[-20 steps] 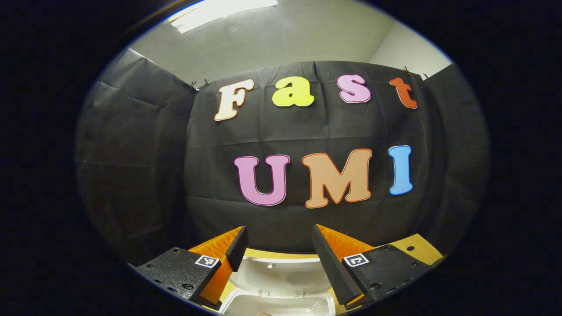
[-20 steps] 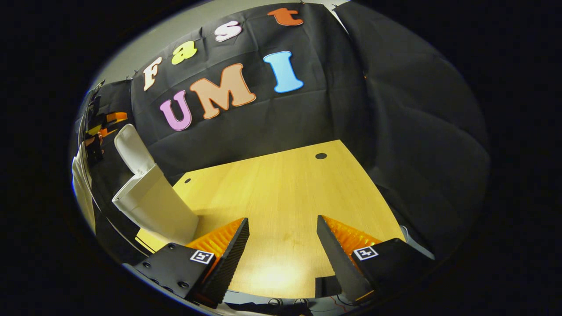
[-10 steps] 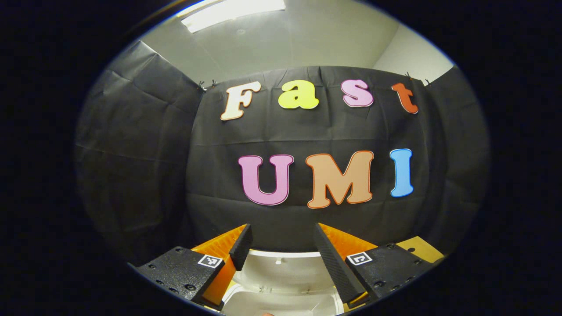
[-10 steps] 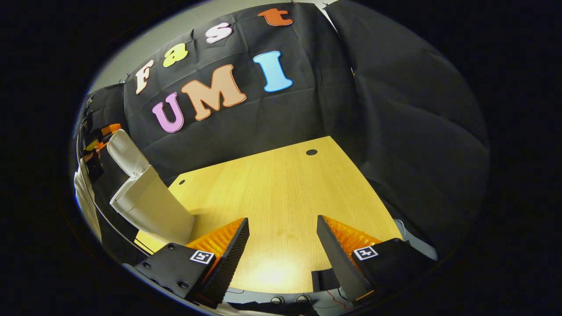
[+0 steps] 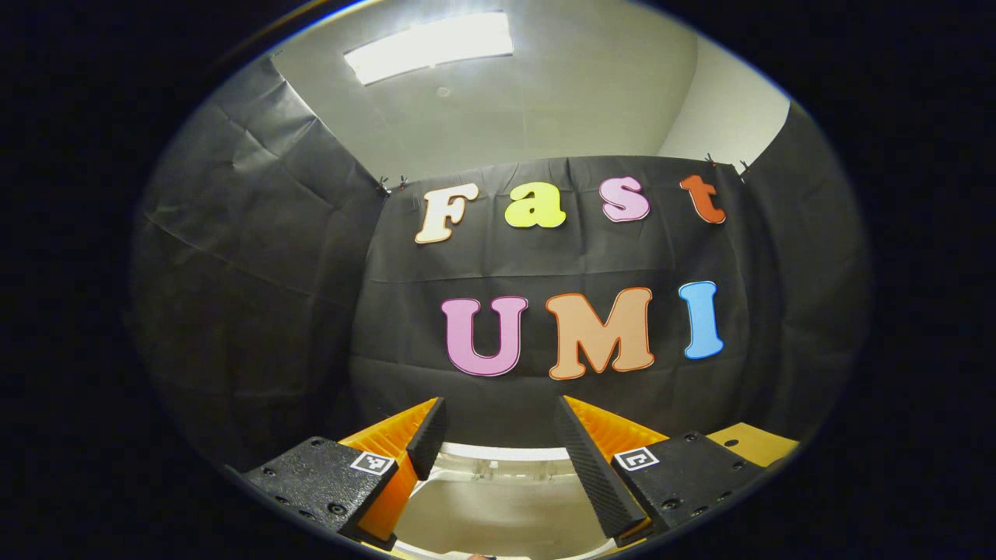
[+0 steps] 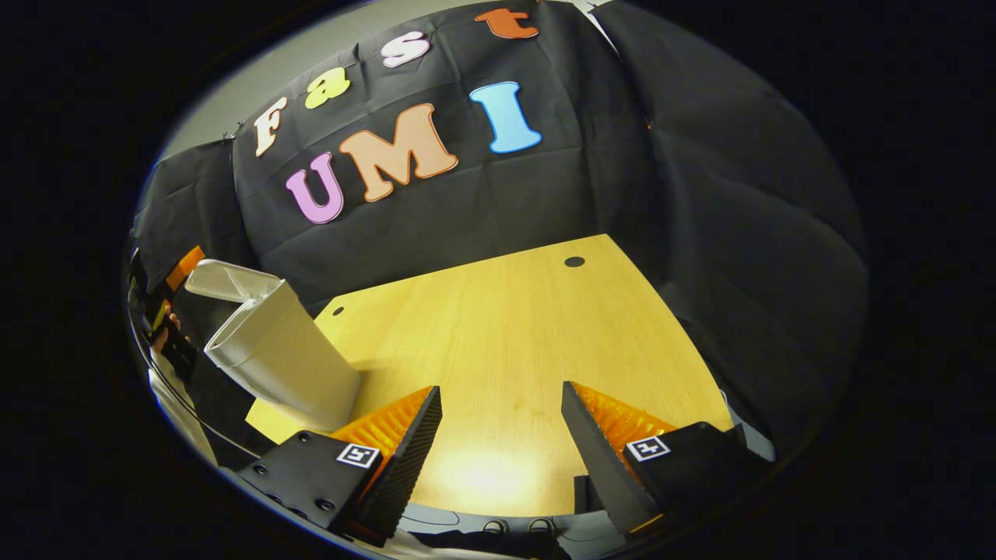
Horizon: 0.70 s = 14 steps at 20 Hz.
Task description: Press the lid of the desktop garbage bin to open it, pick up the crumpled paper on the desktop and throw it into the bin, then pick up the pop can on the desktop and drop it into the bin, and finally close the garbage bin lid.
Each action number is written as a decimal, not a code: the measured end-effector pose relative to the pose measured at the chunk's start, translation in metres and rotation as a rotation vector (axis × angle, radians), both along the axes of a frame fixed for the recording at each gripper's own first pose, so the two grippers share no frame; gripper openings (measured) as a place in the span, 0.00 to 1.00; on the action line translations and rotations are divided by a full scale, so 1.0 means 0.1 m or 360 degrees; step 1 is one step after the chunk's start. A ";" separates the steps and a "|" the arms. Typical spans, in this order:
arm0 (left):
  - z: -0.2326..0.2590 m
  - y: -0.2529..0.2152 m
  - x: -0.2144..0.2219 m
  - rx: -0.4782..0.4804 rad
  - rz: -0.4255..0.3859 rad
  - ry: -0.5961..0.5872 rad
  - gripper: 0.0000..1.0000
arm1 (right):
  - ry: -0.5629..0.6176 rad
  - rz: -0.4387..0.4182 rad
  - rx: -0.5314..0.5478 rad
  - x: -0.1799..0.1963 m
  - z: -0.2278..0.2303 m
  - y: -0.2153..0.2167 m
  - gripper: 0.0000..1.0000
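Left gripper view: left gripper (image 5: 498,455) at bottom centre, fingers apart, nothing between them. Just past the tips, bottom centre of frame, the white lid (image 5: 498,505) of the garbage bin tilts under the fingers; contact can't be judged. A corner of the wooden desk (image 5: 753,443) peeks out lower right. Black booth cloth behind, ceiling light (image 5: 429,45) at top.

Right gripper view: right gripper (image 6: 502,451) bottom centre, fingers spread, holding nothing, above the near edge of the desk (image 6: 513,327). Garbage bin (image 6: 280,358) stands at left of frame on the desk's left edge, lid (image 6: 226,280) partly lowered over its mouth, not fully down. Left gripper (image 6: 175,292) sits at the far left edge by the lid, a hand (image 6: 162,340) on it.
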<state>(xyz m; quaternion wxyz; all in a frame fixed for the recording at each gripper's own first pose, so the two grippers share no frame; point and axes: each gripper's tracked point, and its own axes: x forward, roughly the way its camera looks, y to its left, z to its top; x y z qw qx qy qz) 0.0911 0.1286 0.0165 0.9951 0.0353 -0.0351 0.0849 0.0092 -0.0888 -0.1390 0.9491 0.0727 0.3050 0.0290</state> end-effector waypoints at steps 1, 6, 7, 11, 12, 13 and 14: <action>-0.08 -0.01 -0.09 0.0028 0.0008 -0.0003 0.87 | 0.0006 0.0015 0.0001 0.01 -0.01 0.03 0.99; -0.89 -0.03 -0.24 -0.0045 0.0012 0.0270 0.87 | 0.0060 0.0058 0.0006 0.00 -0.06 0.11 0.99; -1.00 0.01 -0.31 -0.0040 0.0035 0.0300 0.89 | 0.0063 0.0062 -0.0007 0.00 -0.06 0.11 0.99; -0.90 -0.02 -0.36 0.0031 0.0074 0.0096 0.94 | 0.0092 0.0053 -0.0044 -0.03 -0.08 0.05 0.99; -0.88 -0.01 -0.36 0.0043 0.0082 0.0024 0.90 | 0.0106 0.0046 -0.0044 -0.06 -0.11 0.04 0.99; -0.87 -0.01 -0.39 0.0047 0.0090 -0.0029 0.90 | 0.0120 0.0039 -0.0042 -0.07 -0.14 0.04 0.99; -0.87 -0.01 -0.40 0.0048 0.0089 -0.0067 0.90 | 0.0137 0.0032 -0.0040 -0.09 -0.17 0.04 0.99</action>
